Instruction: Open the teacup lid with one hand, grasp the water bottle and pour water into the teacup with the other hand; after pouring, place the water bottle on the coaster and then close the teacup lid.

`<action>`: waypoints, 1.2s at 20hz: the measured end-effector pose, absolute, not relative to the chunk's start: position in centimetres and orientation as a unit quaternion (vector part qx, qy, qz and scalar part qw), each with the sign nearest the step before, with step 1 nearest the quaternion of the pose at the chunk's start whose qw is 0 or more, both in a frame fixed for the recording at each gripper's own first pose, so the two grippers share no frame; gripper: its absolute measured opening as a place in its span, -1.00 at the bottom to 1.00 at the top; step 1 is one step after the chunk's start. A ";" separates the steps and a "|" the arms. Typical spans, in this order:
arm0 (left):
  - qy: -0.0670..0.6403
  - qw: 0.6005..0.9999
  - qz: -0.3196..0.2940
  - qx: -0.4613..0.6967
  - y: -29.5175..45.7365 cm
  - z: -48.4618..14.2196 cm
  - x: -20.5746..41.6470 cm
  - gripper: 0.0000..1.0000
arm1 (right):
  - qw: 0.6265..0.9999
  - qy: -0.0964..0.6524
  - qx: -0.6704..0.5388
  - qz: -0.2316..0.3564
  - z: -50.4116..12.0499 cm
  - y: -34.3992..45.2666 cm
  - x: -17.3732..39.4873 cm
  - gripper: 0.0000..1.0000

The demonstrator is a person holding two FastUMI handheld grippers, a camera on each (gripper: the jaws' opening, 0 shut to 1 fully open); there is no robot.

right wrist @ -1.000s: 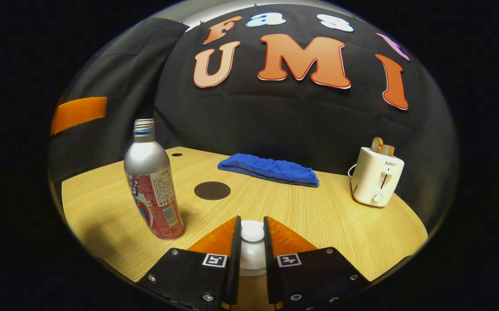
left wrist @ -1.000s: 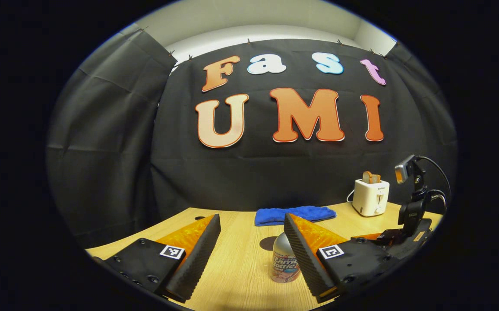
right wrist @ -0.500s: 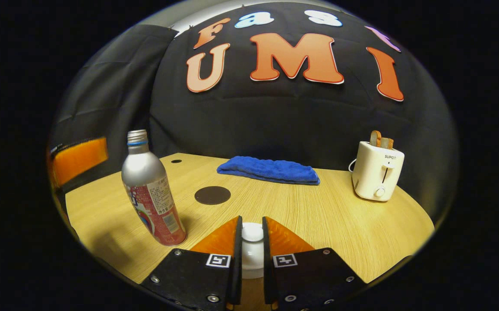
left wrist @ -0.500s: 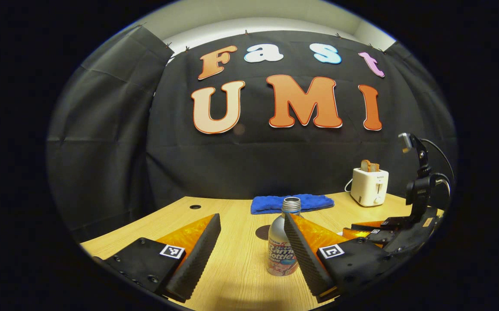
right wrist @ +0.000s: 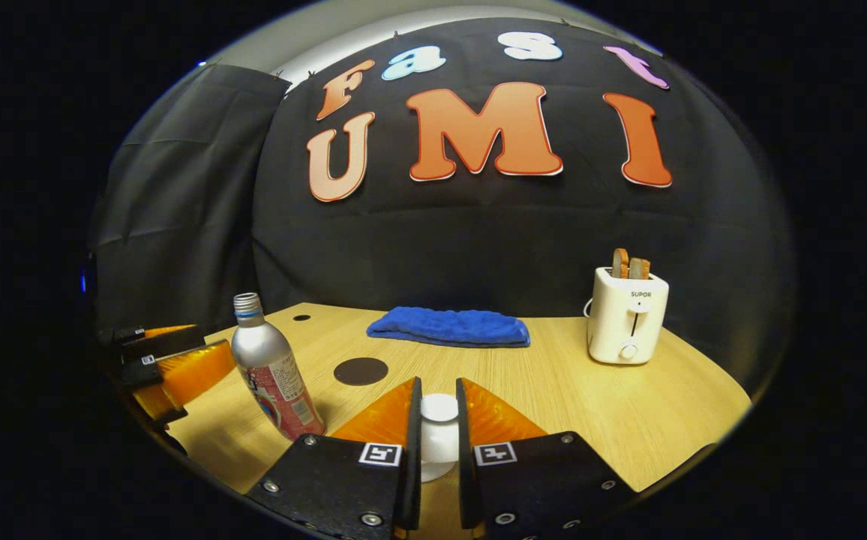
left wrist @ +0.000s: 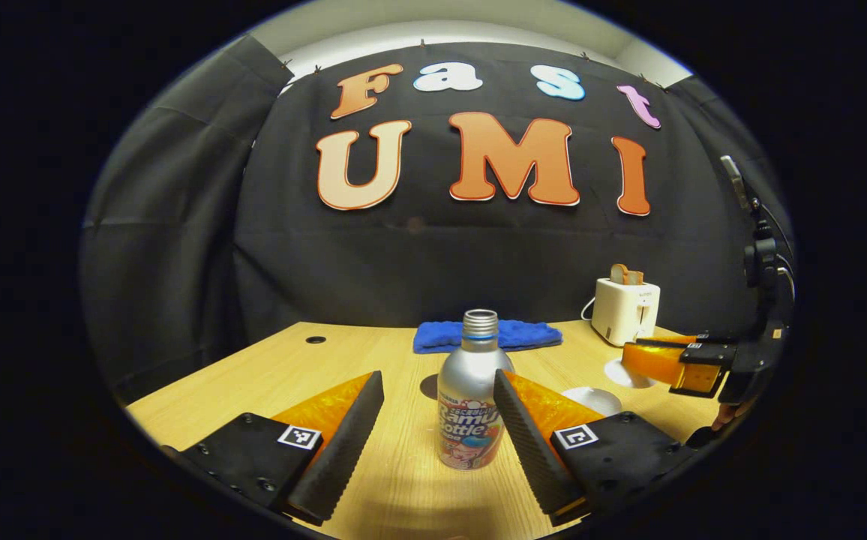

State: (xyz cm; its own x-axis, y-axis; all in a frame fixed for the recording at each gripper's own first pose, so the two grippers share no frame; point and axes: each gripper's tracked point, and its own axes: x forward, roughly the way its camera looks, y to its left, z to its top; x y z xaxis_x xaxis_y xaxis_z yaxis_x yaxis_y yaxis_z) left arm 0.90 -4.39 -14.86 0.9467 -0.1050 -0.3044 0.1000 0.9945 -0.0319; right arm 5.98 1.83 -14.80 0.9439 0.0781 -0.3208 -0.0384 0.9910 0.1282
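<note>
The water bottle [left wrist: 469, 405] is standing upright on the table [left wrist: 403, 480], its long axis vertical, directly between the wide-spread jaws of the left gripper [left wrist: 437, 390], touching neither ribbed pad. It is smooth, silvery metal with a threaded, uncapped neck. Just right of the bottle, the right gripper [right wrist: 437, 409] is pinching the glossy white teacup lid [right wrist: 439, 435] between narrow jaws. The round dark coaster [right wrist: 361, 370] is lying just behind the bottle.

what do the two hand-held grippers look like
Each hand-held gripper, left and right, has a black bolted body with a small square black-and-white marker at the base of each wedge-shaped finger. The left one's finger pads are ribbed. In the left gripper view, the right one carries a black mast with cables.
</note>
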 end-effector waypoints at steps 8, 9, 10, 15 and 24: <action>0.196 0.978 -0.076 -0.003 -7.0 -18.6 1.2 0.95 | 0.986 0.158 0.055 0.010 -14.2 -1.0 4.4 -0.58; 0.199 0.977 -0.077 -0.001 -7.2 -19.1 1.4 0.89 | 0.986 0.159 0.056 0.010 -14.2 -1.2 4.2 -0.58; 0.202 0.976 -0.081 0.001 -7.4 -19.5 1.6 0.94 | 0.986 0.158 0.056 0.007 -14.1 -1.6 4.1 -0.58; 0.222 0.971 -0.085 0.010 -7.4 -21.4 2.6 0.94 | 0.987 0.151 0.047 -0.006 -12.9 -3.4 3.0 -0.58; 0.236 0.969 -0.069 0.009 -6.9 -22.3 3.8 0.67 | 0.987 0.141 0.062 -0.037 -12.1 -6.7 1.4 -0.58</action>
